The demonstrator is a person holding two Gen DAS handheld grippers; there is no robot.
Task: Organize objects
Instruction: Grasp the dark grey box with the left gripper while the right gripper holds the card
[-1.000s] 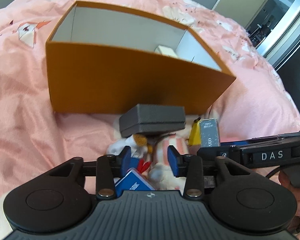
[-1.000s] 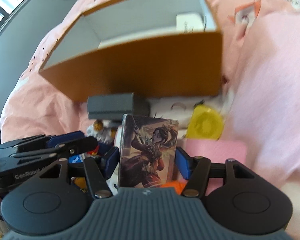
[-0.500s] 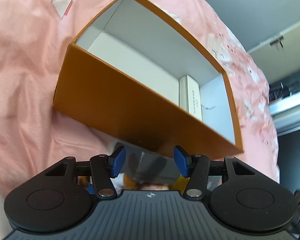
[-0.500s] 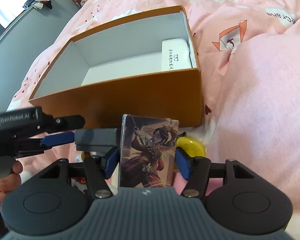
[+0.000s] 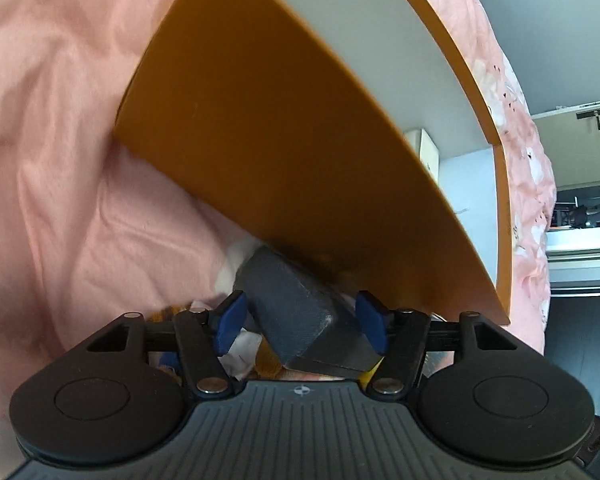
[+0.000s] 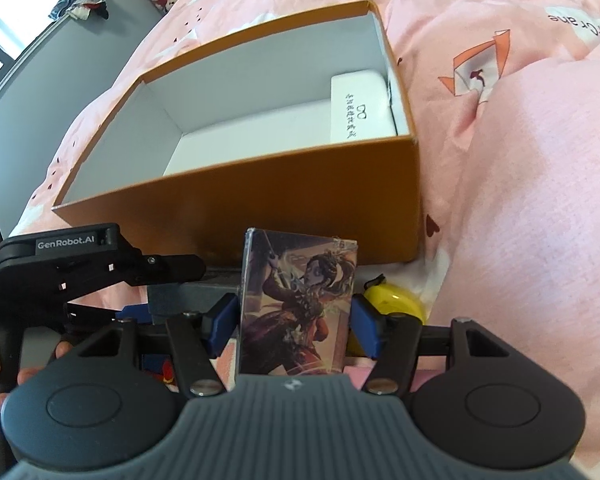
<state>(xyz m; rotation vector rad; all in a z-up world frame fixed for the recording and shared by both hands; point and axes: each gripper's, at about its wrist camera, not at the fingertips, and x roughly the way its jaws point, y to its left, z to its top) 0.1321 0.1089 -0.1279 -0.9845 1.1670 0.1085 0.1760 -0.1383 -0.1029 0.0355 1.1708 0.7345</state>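
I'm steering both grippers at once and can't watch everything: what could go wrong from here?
1. The left gripper is opening around the grey block, which lies skewed between its fingers; closing now may twist it loose.
2. That block sits tight against the orange box wall, so lifting could snag it.
3. The right gripper holds the card pack close by; they could collide.

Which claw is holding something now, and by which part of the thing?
The right claw holds the illustrated card box by its two side edges. The left claw is opening around the grey case, not gripping it.
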